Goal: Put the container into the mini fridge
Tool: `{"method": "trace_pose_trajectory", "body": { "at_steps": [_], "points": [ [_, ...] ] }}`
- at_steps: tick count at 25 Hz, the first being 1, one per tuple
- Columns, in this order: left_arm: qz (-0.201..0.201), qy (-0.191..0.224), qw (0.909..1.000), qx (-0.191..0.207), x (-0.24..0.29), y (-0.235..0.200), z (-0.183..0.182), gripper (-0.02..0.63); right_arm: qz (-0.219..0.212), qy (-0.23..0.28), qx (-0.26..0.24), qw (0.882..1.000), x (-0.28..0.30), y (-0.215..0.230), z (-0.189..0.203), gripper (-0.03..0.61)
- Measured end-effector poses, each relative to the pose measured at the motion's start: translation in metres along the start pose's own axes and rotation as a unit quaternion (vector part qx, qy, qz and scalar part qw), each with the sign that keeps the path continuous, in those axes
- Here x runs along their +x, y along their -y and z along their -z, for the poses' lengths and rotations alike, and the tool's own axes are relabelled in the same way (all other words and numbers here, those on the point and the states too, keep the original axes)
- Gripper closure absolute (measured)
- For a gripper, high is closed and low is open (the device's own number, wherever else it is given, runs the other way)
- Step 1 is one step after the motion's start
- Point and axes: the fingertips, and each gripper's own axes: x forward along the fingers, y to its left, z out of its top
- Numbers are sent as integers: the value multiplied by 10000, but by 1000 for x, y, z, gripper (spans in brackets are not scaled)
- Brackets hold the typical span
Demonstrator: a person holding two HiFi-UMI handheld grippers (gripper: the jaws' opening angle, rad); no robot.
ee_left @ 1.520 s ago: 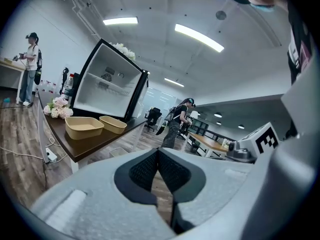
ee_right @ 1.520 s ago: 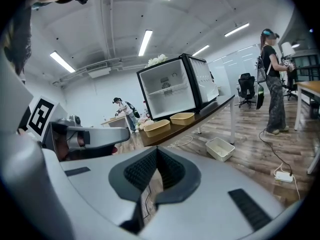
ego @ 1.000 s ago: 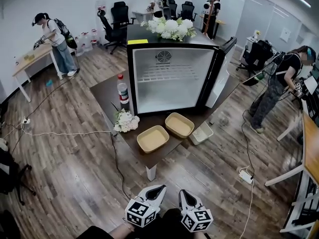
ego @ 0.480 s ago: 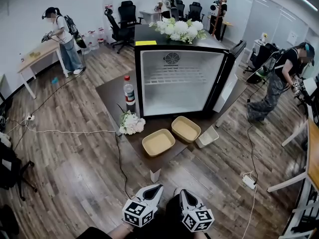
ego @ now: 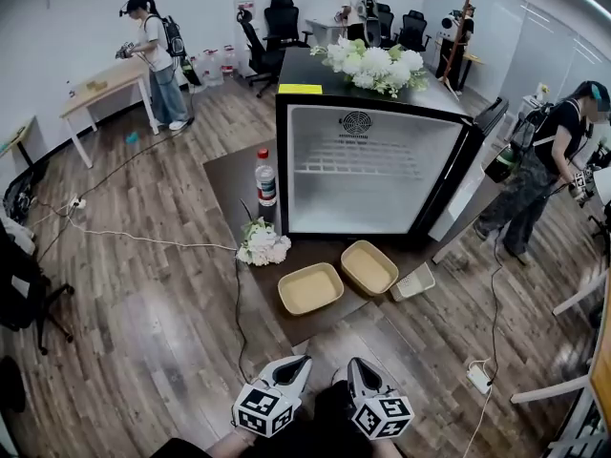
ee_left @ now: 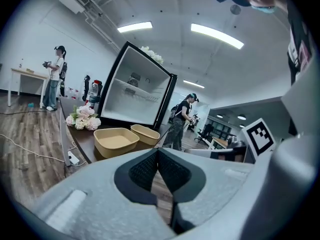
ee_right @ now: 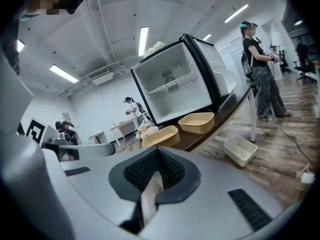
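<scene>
Two shallow tan containers sit side by side on the dark table (ego: pixel 229 175) in front of the mini fridge: one on the left (ego: pixel 310 287), one on the right (ego: pixel 369 266). The black mini fridge (ego: pixel 368 165) stands open with a white, empty inside; its door (ego: pixel 473 165) swings to the right. My left gripper (ego: pixel 297 365) and right gripper (ego: pixel 356 367) are low in the head view, well short of the table, both shut with nothing held. The left gripper view shows the containers (ee_left: pixel 116 140) beyond the closed jaws; so does the right gripper view (ee_right: pixel 161 135).
A water bottle (ego: pixel 266 181) and a white flower bunch (ego: pixel 263 244) stand on the table left of the containers. More flowers (ego: pixel 374 63) lie on the fridge top. A white bin (ego: pixel 412 281) sits on the floor right of the table. Cables cross the floor. Several people work around the room.
The table and fridge have grown larger and shifted right in the head view as I come closer. Both grippers stay shut and low in the frame.
</scene>
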Motion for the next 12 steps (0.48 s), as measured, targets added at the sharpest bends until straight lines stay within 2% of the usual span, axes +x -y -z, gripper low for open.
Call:
{"method": "trace_pose_trajectory", "body": {
  "at_steps": [6, 12],
  "points": [
    [-538, 64, 9984, -149, 25, -14, -7, 606, -450, -255, -244, 9984, 33, 17, -20, 569],
    [-779, 85, 9964, -312, 66, -20, -18, 604, -624, -323, -370, 9968, 55, 50, -44, 569]
  ]
}}
